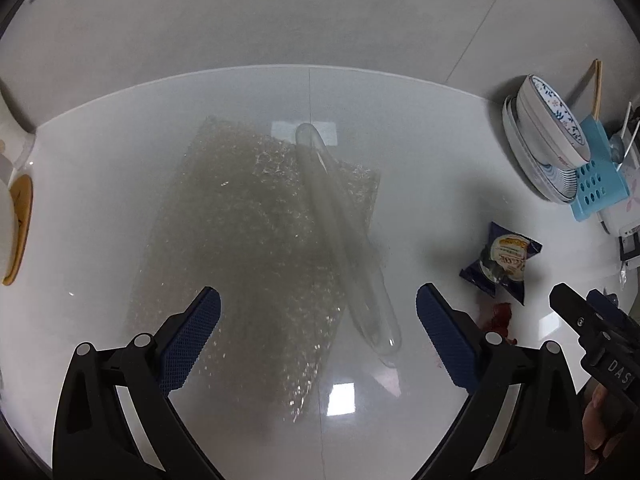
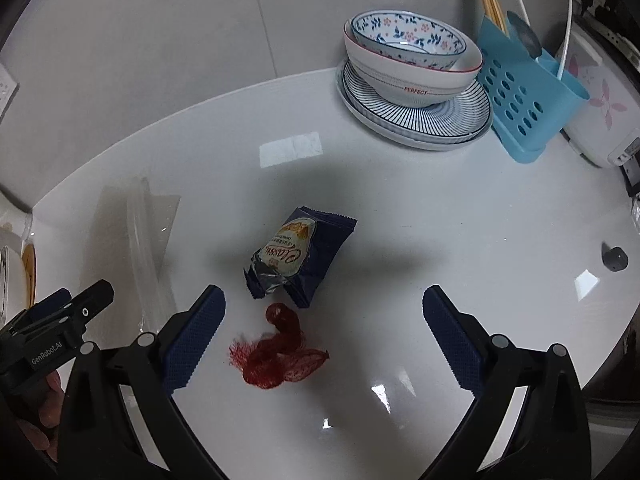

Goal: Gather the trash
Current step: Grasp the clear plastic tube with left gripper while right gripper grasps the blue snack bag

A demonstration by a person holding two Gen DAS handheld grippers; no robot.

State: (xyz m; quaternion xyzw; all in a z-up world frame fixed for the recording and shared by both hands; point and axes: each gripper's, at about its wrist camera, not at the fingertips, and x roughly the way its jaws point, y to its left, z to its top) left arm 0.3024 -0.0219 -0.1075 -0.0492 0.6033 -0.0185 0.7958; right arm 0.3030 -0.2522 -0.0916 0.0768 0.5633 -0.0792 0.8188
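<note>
A sheet of bubble wrap (image 1: 248, 240) lies on the white counter, with a long clear inflated air cushion (image 1: 344, 240) across it. My left gripper (image 1: 318, 336) hovers open above their near end, holding nothing. To the right lie a dark blue snack wrapper (image 1: 502, 258) (image 2: 298, 258) and a crumpled red net (image 2: 276, 356) (image 1: 503, 318). My right gripper (image 2: 324, 332) is open over the red net, with the wrapper just beyond it. The bubble wrap (image 2: 140, 232) shows faintly at the left of the right wrist view.
Stacked bowls on striped plates (image 2: 416, 92) stand at the back right beside a blue utensil holder (image 2: 528, 104) and a white rice cooker (image 2: 600, 96). A small grey cap (image 2: 614, 258) lies at the right. A yellow-rimmed dish (image 1: 20, 224) sits at the far left. Tiled wall behind.
</note>
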